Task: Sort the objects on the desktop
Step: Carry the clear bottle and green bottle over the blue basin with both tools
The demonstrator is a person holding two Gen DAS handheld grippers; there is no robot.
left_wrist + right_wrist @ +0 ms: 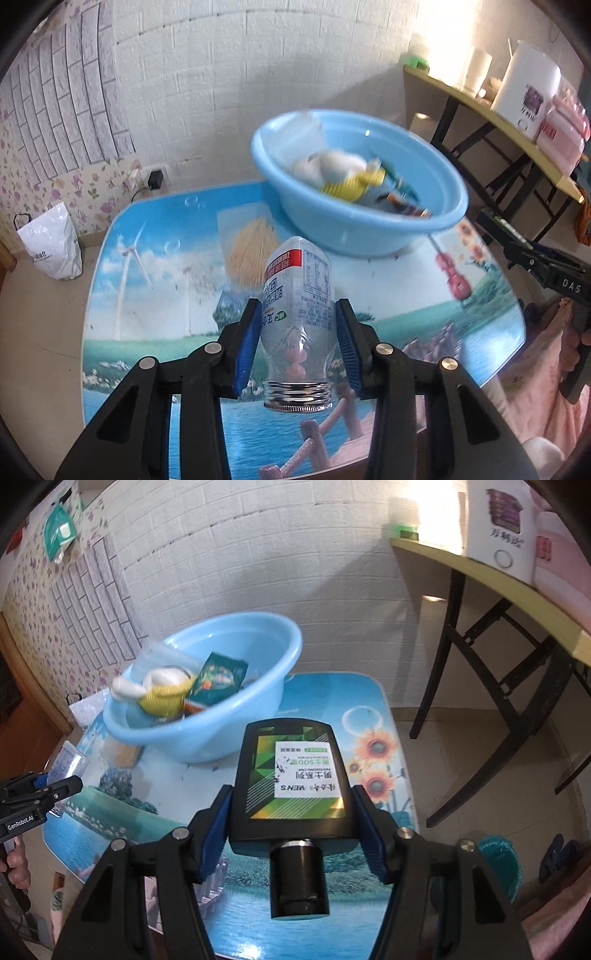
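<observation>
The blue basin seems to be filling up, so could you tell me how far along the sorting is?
Done: the blue basin already holds a plush toy, a green packet and other small items. In hand: the left gripper clamps a clear bottle and the right gripper a black bottle, neither in the basin yet. Left: a bag of toothpicks lies on the table.

I see a clear bottle (297, 314) with a red-and-white label and a silver threaded neck between my left gripper's (300, 328) blue fingers (246, 339), and a black bottle (291, 786) with a green geometric label and white panel between my right gripper's (293, 812) blue fingers (212, 834). The worktop (155, 280) carries a printed scene of blue sky, white windmill, sunflowers and turquoise water. The far basin (354, 225) is light blue, holding a white-and-yellow plush toy (159, 690) and a dark green packet (219, 677).
</observation>
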